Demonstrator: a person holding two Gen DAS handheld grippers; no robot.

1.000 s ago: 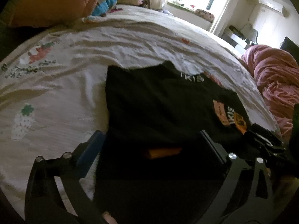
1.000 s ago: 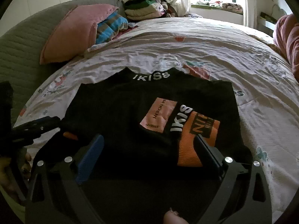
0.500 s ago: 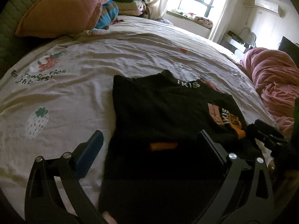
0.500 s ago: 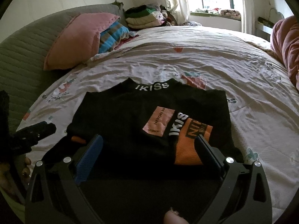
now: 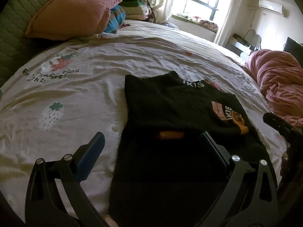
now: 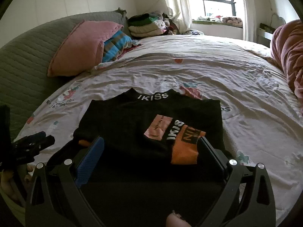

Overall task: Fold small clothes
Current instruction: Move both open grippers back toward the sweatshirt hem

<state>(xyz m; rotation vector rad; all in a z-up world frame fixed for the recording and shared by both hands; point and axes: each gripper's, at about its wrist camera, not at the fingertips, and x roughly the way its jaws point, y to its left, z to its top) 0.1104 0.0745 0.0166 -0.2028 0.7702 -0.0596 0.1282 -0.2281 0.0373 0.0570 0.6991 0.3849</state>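
Basically, the black top [image 6: 144, 121] lay flat on the bedsheet [image 5: 79, 102], lower centre in both wrist views, collar with white lettering toward the top of the frame and the near hem running down under the cameras. Sleeves looked already folded in: an orange cuff [image 6: 184, 151] sat on top at lower right of the right wrist view, and another orange bit [image 5: 171, 134] peeked out at centre in the left wrist view.

Left gripper [image 5: 151, 149] had its tongs wide, nothing between them, hovering over the near part of the garment. Right gripper [image 6: 150, 155] same: wide, empty, straddling the lower body of the top. Couldn't tell whether either fingertip touched the cloth.

Handling guess: light, soft knit, limp, would sag and drag if lifted from one point. The sheet was wrinkled and could bunch with it. Best hold is probably the two near hem corners, one per gripper, pinching all the layers so the tucked sleeves don't slide out, then carrying the hem up toward the collar.

Containers: none seen. Closest thing was a stack of folded clothes [image 6: 145, 26] at upper centre in the right wrist view, beside a pink pillow [image 6: 83, 47]. Pink blanket [image 5: 278, 87] at right edge.
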